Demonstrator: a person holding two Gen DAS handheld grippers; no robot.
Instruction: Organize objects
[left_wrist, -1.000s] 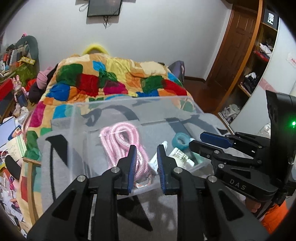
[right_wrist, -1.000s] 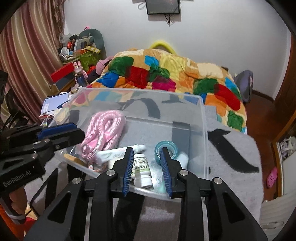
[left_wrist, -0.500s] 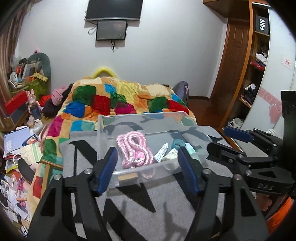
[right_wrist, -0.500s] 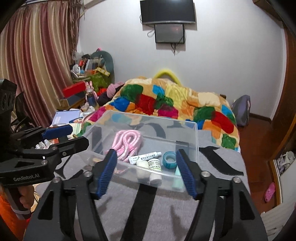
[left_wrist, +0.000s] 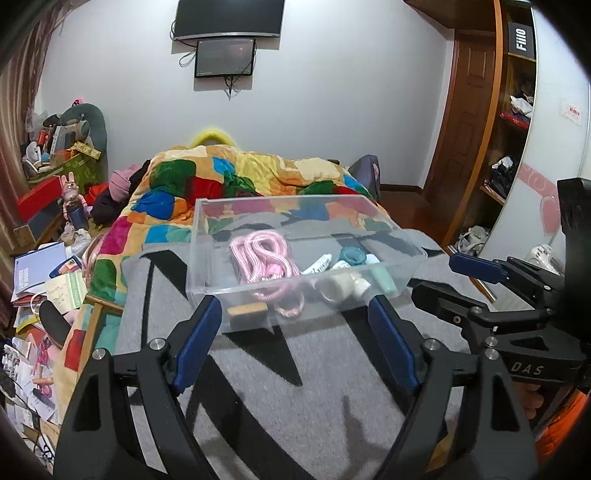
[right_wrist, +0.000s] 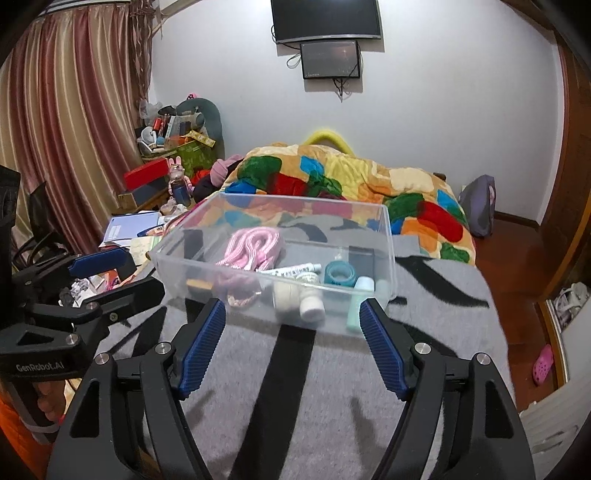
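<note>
A clear plastic bin (left_wrist: 207, 254) (right_wrist: 388, 240) sits on the grey blanket with black stripes (left_wrist: 295, 387) (right_wrist: 314, 387). Inside lie a pink coiled cord (left_wrist: 258, 254) (right_wrist: 251, 247), a white tube (right_wrist: 291, 272), a teal tape roll (left_wrist: 352, 254) (right_wrist: 340, 273), a white bottle (right_wrist: 299, 299), a mint bottle (right_wrist: 360, 299) and a small tan block (left_wrist: 246, 309). My left gripper (left_wrist: 295, 343) is open and empty, just short of the bin's near wall. My right gripper (right_wrist: 291, 343) is open and empty, likewise short of the bin. Each gripper shows in the other's view.
A patchwork quilt (left_wrist: 240, 181) covers the bed behind the bin. Papers and boxes pile up on the left (left_wrist: 44, 273). A wooden door and shelves (left_wrist: 480, 122) stand at right. A TV (right_wrist: 325, 18) hangs on the far wall.
Both grippers have opened wide and pulled back from the bin, which now rests on the blanket further ahead of them.
</note>
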